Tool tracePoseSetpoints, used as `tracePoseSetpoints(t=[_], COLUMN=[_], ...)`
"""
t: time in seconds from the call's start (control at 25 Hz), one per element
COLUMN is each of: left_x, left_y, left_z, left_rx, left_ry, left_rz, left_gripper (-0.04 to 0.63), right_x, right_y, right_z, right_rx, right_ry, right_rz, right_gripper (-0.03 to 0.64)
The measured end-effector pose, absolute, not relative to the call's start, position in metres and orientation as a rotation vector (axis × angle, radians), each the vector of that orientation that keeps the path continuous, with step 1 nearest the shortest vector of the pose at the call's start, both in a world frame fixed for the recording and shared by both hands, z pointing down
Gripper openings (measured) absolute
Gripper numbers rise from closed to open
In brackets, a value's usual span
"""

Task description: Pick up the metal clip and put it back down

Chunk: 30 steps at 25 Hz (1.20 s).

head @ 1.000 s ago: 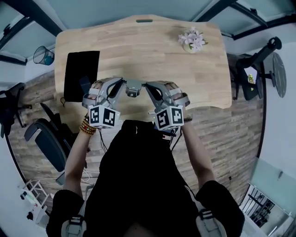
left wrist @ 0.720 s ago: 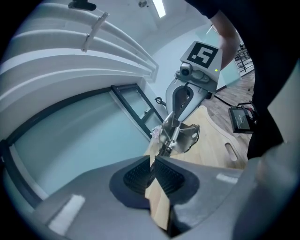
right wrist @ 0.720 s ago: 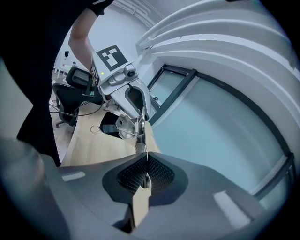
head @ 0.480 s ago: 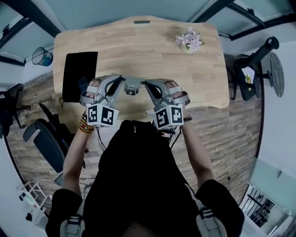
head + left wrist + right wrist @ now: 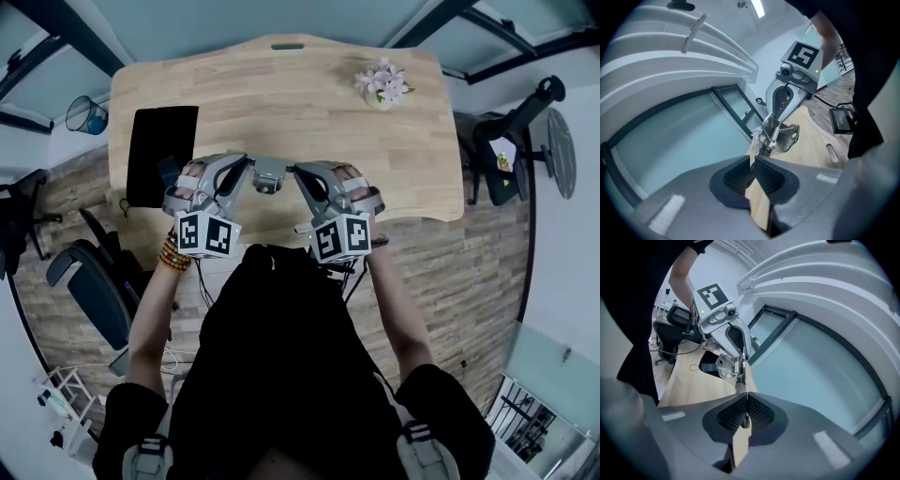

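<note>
You are holding the silvery sprung metal clip (image 5: 269, 175) over the near middle of the light wooden desk (image 5: 309, 112), and you are gripping it from both sides. Your left gripper (image 5: 752, 165) is clenching one thin wing of it and your right gripper (image 5: 744, 404) is clenching the other. The clip's long axis is running across you, along the desk's near edge, with each wing pointing at the gripper that is pinching it. The head view is showing this span from above, but not the jaws, nor whether the clip is touching the desk top. The right gripper view is showing the metal edge sandwiched between its ribbed black pads (image 5: 729, 416), with the coil spring and a holed plate beyond them and your left gripper facing it. The left gripper view is showing the same from the other side: the wing is entering its closed pads edge-on, with the desk's wood behind. A black rectangular mat (image 5: 164, 155) is lying on the desk's left part, and a small pot of pink flowers (image 5: 382, 82) is standing near the desk's far right corner. Off the desk's left side, a blue mesh bin (image 5: 84, 112) and a black office chair (image 5: 94, 286) are sitting on the wood-plank floor (image 5: 487, 272).
</note>
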State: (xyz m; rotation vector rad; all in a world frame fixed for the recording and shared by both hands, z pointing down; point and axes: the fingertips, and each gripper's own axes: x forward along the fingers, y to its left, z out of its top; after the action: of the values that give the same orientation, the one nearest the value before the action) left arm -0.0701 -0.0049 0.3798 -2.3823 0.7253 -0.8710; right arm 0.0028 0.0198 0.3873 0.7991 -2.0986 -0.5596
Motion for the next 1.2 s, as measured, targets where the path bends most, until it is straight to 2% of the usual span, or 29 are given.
tracePoseSetpoints(t=[1.2], left_x=[-0.068], left_y=[0.000], left_z=[0.393], left_rx=[-2.381], left_ry=[0.729], left_rz=[-0.908], left_gripper=[0.038], right_x=[0.005], right_y=[0.023], right_z=[0.401], right_rx=[0.772], right_ry=[-2.113], right_rz=[-0.546], right_gripper=[0.023])
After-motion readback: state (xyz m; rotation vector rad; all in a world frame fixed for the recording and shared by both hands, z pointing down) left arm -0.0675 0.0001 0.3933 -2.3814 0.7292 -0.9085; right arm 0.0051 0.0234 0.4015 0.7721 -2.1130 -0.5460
